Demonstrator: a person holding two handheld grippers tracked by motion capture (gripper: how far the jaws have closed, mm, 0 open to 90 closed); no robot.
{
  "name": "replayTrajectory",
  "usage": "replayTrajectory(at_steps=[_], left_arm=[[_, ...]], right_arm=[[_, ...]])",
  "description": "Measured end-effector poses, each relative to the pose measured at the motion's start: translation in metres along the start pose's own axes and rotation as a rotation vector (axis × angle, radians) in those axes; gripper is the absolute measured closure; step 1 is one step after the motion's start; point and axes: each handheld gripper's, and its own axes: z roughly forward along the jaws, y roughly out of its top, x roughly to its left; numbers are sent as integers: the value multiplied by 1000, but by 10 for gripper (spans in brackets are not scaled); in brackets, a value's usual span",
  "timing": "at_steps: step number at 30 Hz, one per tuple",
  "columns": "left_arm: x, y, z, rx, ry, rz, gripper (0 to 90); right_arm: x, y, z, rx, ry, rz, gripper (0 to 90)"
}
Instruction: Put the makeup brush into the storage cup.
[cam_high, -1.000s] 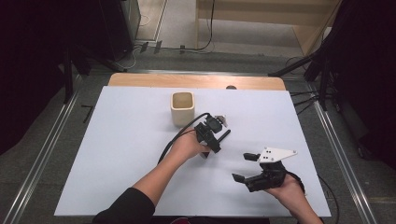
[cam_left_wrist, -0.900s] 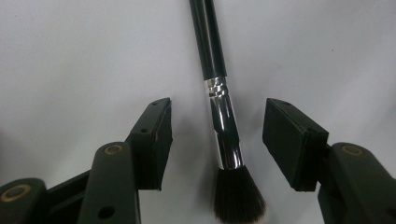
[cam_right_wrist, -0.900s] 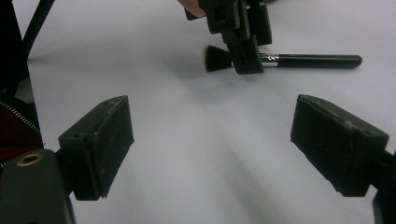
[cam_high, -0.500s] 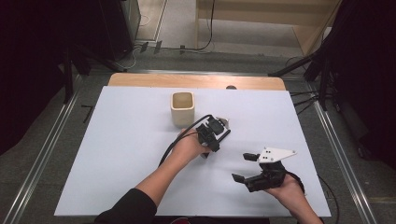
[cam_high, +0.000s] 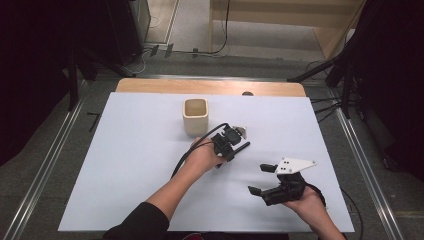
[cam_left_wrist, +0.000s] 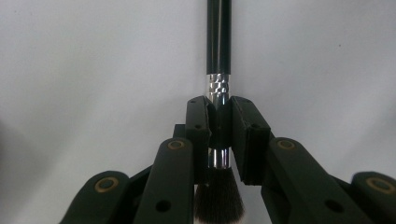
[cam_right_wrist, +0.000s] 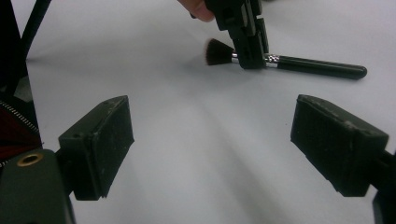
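Observation:
A makeup brush (cam_left_wrist: 218, 42) with a black handle, silver ferrule and dark bristles lies on the white table (cam_high: 125, 165). My left gripper (cam_left_wrist: 219, 105) points down at it near the table's middle. Its jaws have just been closing and now press on the brush from both sides at the ferrule. In the high view the handle (cam_high: 243, 147) sticks out to the right of the left gripper (cam_high: 231, 149). My right gripper (cam_high: 256, 179) rests low at the front right, open and empty. From its view (cam_right_wrist: 210, 121) the brush (cam_right_wrist: 317, 66) and left gripper (cam_right_wrist: 247, 42) lie ahead.
A cream square cup (cam_high: 195, 115) stands upright just behind the left hand. A wooden strip (cam_high: 210, 86) runs along the table's far edge. Metal rails and dark stands flank the table on both sides.
Both hands keep their places. The left gripper's jaws look closer together around the brush than before.

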Motion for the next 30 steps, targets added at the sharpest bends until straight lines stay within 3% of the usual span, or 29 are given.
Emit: replayTrajectory(at_steps=[8,18,30], left_arm=[[6,-2,-4,-19,-40,-11,789],[18,-13,-24,-97,-115,-44,789],[25,-42,-46,-222,-167,-61,789]], right_arm=[[0,0,0,3,-2,1,142],[0,0,0,5,0,2,142],[0,0,0,-2,1,-1,142]])
